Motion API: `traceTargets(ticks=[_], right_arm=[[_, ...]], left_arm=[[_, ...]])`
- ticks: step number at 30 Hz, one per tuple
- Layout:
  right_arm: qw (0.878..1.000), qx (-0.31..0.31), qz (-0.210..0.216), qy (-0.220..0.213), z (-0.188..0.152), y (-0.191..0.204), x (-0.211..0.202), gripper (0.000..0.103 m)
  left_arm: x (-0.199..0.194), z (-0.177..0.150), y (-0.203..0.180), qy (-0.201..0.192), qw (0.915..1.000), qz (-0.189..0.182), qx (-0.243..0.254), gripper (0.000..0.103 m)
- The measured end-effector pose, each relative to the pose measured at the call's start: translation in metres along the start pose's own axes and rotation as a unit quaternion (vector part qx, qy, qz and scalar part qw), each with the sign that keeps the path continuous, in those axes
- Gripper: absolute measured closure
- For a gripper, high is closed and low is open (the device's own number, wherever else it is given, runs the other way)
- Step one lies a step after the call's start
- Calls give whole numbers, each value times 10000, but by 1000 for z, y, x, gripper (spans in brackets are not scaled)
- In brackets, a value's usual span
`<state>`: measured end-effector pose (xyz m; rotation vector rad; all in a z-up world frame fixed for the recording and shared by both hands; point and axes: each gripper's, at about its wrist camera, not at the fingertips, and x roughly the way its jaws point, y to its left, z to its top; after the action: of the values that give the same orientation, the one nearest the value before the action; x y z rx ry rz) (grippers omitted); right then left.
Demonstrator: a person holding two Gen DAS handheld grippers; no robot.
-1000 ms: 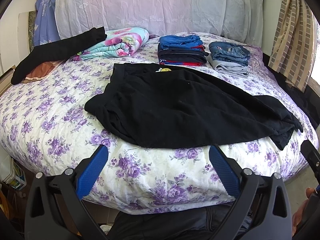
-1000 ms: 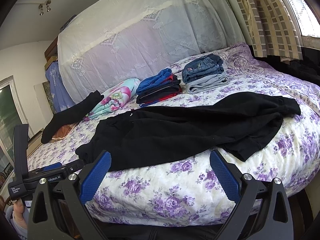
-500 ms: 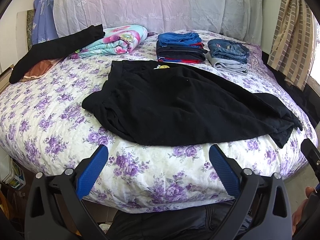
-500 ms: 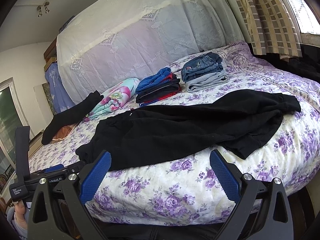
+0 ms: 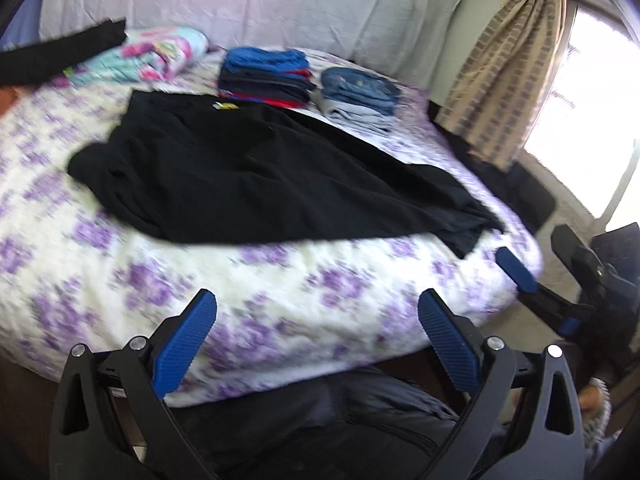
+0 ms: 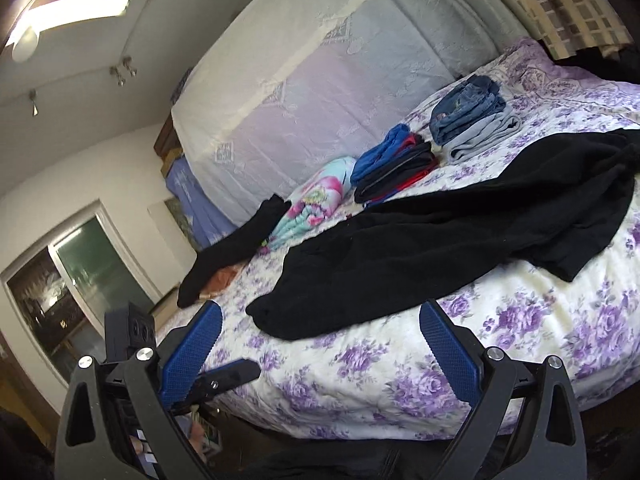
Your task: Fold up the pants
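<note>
Black pants lie spread and rumpled across the purple-flowered bed, waist at the left, leg ends at the right near the bed's edge. They also fill the middle of the right wrist view, pants. My left gripper hangs open before the bed's near edge, nothing between its blue pads. My right gripper is open too, tilted, short of the bed. Neither touches the pants. The right gripper's finger shows at the right of the left wrist view.
Two stacks of folded clothes and folded jeans sit at the back of the bed, next to a rolled floral blanket and a black garment. A curtain and window are at the right. A person's dark-clothed legs are below.
Both grippers have swung: the left view has turned right toward the window with blur, and the right view has tilted and rolled. Both stay open; the pants have not moved.
</note>
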<state>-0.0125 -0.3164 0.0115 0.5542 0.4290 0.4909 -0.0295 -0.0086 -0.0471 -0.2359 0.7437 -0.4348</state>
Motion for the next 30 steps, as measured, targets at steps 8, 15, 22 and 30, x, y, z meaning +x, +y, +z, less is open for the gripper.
traceTargets(ticks=[8,15,22,30], right_arm=[[9934,954,511,-383,11,-39,-19,3],[9643,2562,-106,-655,59,-146,-42,3],[9210,3602,-875,-1200,80,-237,-65,3],[9252,3298,-1511,-1110,104,-274,-34,56]], left_arm=[[17,4,23,432,9965,-485,-520,4],[-1,34,92,-79,9901,743,-1188,4],[-3,65,165,-175,9682,1135,-2223,4],[22,111,189,-256,9655,1817,-1850,4]])
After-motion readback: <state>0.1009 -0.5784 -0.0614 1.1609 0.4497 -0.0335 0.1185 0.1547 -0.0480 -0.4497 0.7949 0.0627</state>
